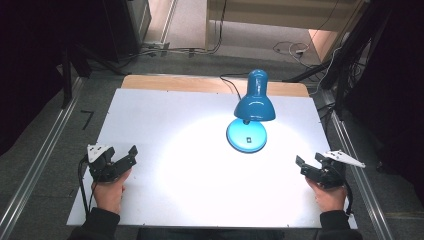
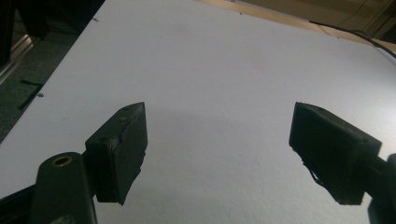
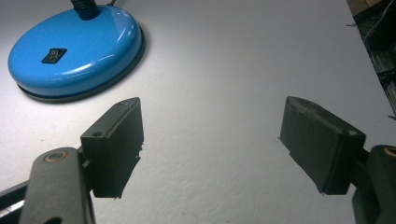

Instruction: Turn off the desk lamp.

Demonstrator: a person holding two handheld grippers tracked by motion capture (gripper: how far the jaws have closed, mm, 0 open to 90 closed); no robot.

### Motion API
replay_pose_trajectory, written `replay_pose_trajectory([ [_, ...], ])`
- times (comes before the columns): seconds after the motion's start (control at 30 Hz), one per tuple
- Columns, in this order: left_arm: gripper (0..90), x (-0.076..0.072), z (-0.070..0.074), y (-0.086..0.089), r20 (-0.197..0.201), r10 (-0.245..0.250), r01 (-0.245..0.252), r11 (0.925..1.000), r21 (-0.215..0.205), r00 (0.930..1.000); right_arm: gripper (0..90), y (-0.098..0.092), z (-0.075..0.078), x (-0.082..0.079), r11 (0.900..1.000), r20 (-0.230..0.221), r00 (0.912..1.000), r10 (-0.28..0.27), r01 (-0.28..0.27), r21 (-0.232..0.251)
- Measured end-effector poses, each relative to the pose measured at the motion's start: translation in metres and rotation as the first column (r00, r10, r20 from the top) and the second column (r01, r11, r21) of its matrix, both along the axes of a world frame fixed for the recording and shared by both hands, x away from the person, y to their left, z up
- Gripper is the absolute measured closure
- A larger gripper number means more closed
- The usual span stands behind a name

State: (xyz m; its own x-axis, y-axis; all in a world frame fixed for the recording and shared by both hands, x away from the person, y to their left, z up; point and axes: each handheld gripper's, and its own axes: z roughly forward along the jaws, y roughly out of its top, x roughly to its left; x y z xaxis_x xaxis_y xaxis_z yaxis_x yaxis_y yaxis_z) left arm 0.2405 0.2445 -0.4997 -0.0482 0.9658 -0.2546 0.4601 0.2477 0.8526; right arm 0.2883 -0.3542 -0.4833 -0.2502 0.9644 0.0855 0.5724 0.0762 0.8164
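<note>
From above, the lit glossy blue metal desk lamp stands right of centre toward the far side of the matte white tabletop, well apart from the left gripper and right gripper at the near corners; grey carpet and cables surround the table. The left gripper view shows jaws apart over bare white board. In the right gripper view the jaws stand apart, empty, the lamp's round base near, ahead and left.

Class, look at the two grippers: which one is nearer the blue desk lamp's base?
The right gripper: the lamp base lies just beyond its open jaws, while the left gripper faces bare white table.

Overhead forward-down view, two low tabletop close-ups
</note>
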Motion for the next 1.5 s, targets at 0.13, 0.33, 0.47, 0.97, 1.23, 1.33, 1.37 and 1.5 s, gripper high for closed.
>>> replay_pose_trajectory([
  [0.13, 19.0, 0.001, 0.0, 0.0, -0.003, -0.002, 0.002, 1.0, 0.01, 1.0, 20.1, 0.006, 0.0, 0.002, 1.0, -0.003, 0.9998, 0.019, -0.019, 0.004],
  [0.33, 18.5, 0.001, -0.001, 0.001, -0.007, -0.005, 0.005, 1.0, 0.003, 1.0, 19.7, 0.01, 0.0, 0.004, 0.999, -0.009, 0.9995, 0.031, -0.03, 0.029],
  [0.47, 18.5, 0.001, -0.001, 0.0, -0.007, -0.005, 0.005, 1.0, 0.006, 1.0, 18.7, 0.014, -0.001, 0.006, 0.999, -0.01, 0.999, 0.044, -0.044, 0.031],
  [0.97, 18.6, 0.001, 0.0, -0.001, -0.006, -0.012, 0.012, 0.9998, 0.014, 0.9999, 8.6, 0.021, 0.009, 0.015, 0.995, 0.001, 0.9995, 0.032, -0.032, 0.092],
  [1.23, 18.6, 0.001, 0.0, -0.001, -0.007, -0.012, 0.012, 0.9998, 0.014, 0.9999, 8.9, 0.023, 0.009, 0.016, 0.996, 0.009, 0.9994, 0.032, -0.033, 0.081],
  [1.33, 18.6, 0.001, 0.0, -0.001, -0.008, -0.012, 0.012, 0.9998, 0.013, 0.9999, 10.1, 0.025, 0.009, 0.017, 0.997, 0.008, 0.9994, 0.035, -0.035, 0.073],
  [1.37, 18.6, 0.001, 0.0, -0.002, -0.008, -0.012, 0.012, 0.9998, 0.012, 0.9999, 10.9, 0.027, 0.009, 0.017, 0.996, 0.018, 0.9991, 0.038, -0.04, 0.074],
  [1.5, 18.6, 0.001, 0.0, -0.002, -0.007, -0.012, 0.012, 0.9998, 0.015, 0.9999, 11.1, 0.03, 0.01, 0.018, 0.997, 0.024, 0.9988, 0.043, -0.045, 0.064],
])
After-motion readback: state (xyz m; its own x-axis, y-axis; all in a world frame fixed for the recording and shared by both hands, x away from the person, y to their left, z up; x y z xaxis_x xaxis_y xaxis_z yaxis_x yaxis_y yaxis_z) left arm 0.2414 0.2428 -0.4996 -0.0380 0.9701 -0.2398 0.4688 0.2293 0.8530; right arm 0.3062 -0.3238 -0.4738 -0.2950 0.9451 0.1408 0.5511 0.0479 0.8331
